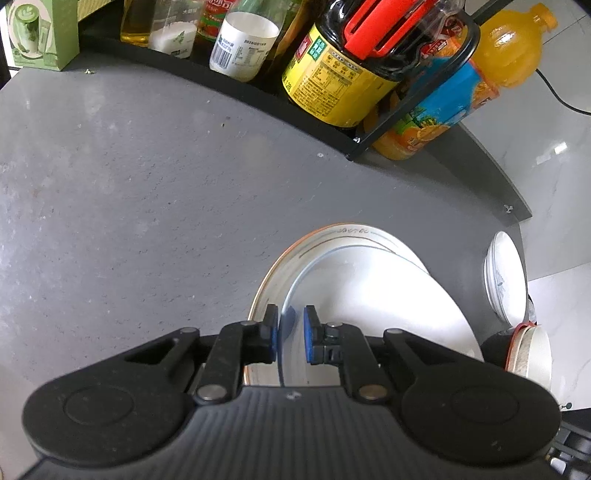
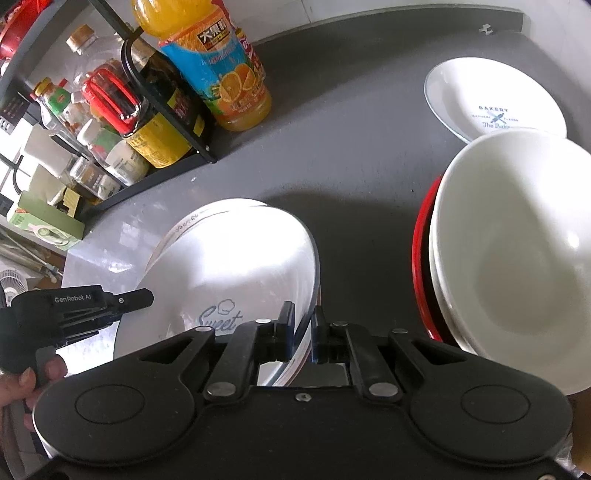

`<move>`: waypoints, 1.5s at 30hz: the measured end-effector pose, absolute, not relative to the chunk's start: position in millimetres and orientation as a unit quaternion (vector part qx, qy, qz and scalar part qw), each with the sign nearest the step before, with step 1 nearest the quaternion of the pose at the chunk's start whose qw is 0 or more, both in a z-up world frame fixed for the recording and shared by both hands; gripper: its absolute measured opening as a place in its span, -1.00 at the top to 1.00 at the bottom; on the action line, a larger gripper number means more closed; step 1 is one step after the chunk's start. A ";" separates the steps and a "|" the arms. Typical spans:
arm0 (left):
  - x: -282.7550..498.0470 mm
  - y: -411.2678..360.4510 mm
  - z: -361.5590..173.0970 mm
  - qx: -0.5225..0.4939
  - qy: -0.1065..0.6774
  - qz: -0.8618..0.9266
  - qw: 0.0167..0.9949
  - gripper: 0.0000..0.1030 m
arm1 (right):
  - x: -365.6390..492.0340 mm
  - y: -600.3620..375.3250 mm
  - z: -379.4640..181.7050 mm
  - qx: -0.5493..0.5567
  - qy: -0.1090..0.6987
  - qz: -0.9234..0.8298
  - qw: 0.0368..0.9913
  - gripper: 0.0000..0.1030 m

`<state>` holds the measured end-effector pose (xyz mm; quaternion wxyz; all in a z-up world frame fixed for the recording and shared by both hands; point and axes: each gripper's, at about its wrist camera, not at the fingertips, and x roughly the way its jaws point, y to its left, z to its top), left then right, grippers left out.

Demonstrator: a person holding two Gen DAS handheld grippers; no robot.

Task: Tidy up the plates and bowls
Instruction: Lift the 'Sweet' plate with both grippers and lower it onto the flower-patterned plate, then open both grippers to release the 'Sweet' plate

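At lower centre of both views, a white plate [image 2: 229, 266] sits atop a gold-rimmed plate [image 1: 269, 280]. Left gripper [image 1: 290, 338] and right gripper [image 2: 301, 338] each straddle its rim, jaws narrow, grip unclear. Stacked bowls [image 2: 517, 240] at right; grey counter [image 1: 129, 184]; bottle rack [image 1: 369, 66] along the top.

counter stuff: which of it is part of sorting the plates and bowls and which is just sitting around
Part of the job:
- Sweet plate, held at its rim by both claws (left, right)
- gold-rimmed plate underneath
- Bakery plate
- white bowls stacked in a red bowl

Just lying about:
- orange juice bottle
- rack of sauce bottles
- green box
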<state>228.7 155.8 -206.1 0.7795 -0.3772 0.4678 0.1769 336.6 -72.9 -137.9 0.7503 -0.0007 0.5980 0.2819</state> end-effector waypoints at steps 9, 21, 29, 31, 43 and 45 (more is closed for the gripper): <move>232.3 153.4 -212.7 -0.366 0.473 0.180 0.781 0.76 | 334.9 -72.4 -153.8 -0.007 0.609 0.269 0.747 0.83; 243.0 150.0 -213.1 -0.349 0.496 0.181 0.774 0.68 | 337.9 -65.3 -159.0 -0.021 0.594 0.259 0.761 0.81; 234.2 154.5 -208.7 -0.356 0.498 0.176 0.771 0.63 | 335.5 -60.4 -163.8 -0.026 0.592 0.256 0.764 0.79; 231.8 155.8 -206.1 -0.356 0.497 0.176 0.772 0.62 | 335.7 -58.4 -163.5 -0.028 0.590 0.256 0.765 0.79; 217.5 152.8 -188.1 -0.341 0.478 0.168 0.791 0.59 | 331.8 -53.9 -164.5 -0.028 0.579 0.245 0.777 0.77; 215.0 152.6 -185.8 -0.345 0.475 0.169 0.792 0.57 | 330.7 -50.8 -163.8 -0.035 0.578 0.242 0.778 0.73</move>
